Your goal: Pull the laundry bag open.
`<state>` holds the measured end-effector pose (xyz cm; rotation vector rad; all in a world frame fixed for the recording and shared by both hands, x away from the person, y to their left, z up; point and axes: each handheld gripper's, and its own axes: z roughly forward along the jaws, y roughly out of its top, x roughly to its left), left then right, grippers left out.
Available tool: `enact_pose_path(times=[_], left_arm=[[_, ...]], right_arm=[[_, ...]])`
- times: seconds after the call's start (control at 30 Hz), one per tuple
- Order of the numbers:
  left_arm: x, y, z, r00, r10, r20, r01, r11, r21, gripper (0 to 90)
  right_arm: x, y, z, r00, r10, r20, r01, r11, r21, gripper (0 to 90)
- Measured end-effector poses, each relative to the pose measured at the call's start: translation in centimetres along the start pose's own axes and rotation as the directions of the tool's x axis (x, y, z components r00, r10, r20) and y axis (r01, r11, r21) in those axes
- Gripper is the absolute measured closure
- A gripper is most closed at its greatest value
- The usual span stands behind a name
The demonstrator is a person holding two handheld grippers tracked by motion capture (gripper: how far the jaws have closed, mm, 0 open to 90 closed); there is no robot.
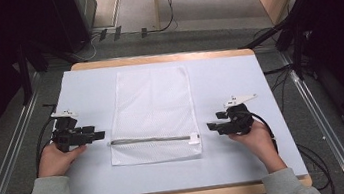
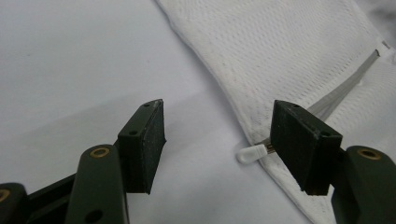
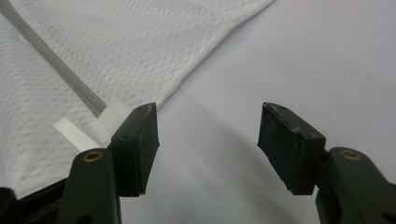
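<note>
Mesh bag (image 1: pixel 154 112) flat on counter (image 1: pixel 237 73), zipper (image 1: pixel 153 139) closed.
Left tool (image 1: pixel 100 135) and right tool (image 1: pixel 211 126) wide open, empty, beside bag; apparently nothing left.

The high view looked down and forward over the table (image 1: pixel 239 83) from above the person's side. Each gripper view sat low and close — both shared the white mesh bag (image 1: pixel 154 112) with it.

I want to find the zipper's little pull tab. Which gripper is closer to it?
Left. The left gripper sits right at the white pull tab, which lies just off the mesh laundry bag's edge. The right gripper is beside the bag's opposite edge, open.
</note>
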<state>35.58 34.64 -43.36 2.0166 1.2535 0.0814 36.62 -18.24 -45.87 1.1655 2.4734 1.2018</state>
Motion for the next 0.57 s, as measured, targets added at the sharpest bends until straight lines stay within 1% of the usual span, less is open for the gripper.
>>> enact_pose_path(times=[0.03,0.07,0.1,0.23,0.27,0.37,0.53,0.57], left_arm=[[0.1,0.0,-0.1,1.0,-0.002,-0.004,0.002,1.0,-0.001,36.3],[0.2,0.0,-0.1,1.0,-0.007,-0.005,0.006,1.0,-0.006,36.3],[0.3,-0.1,-0.2,0.9998,-0.012,-0.015,0.012,0.9999,-0.002,36.2],[0.6,-0.1,-0.2,0.9992,-0.028,-0.028,0.028,0.9996,0.0,36.2],[0.7,-0.1,-0.2,0.9991,-0.03,-0.03,0.03,0.9995,0.001,36.2],[0.7,-0.2,-0.2,0.9989,-0.034,-0.034,0.034,0.9994,0.001,36.2],[0.8,-0.2,-0.2,0.9989,-0.034,-0.034,0.034,0.9994,0.003,35.7],[0.9,-0.1,-0.1,0.9986,-0.035,-0.04,0.035,0.9994,-0.001,35.3]], right_arm=[[-0.3,-0.1,0.0,1.0,0.0,0.007,0.0,1.0,-0.006,38.6],[-0.4,-0.1,-0.1,0.9999,0.011,0.009,-0.011,1.0,-0.002,38.3],[-0.6,-0.1,-0.1,0.9998,0.015,0.011,-0.015,1.0,-0.006,37.9],[-1.3,-0.4,-0.2,0.9988,0.033,0.036,-0.033,0.999,-0.002,37.1],[-1.4,-0.4,-0.3,0.9981,0.044,0.044,-0.044,0.999,0.001,36.9],[-1.6,-0.5,-0.2,0.9974,0.053,0.049,-0.054,0.999,0.003,35.8],[-1.8,-0.6,-0.1,0.9971,0.05,0.058,-0.05,0.999,0.006,35.3],[-1.8,-0.6,-0.1,0.997,0.049,0.06,-0.05,0.999,0.007,35.0]])
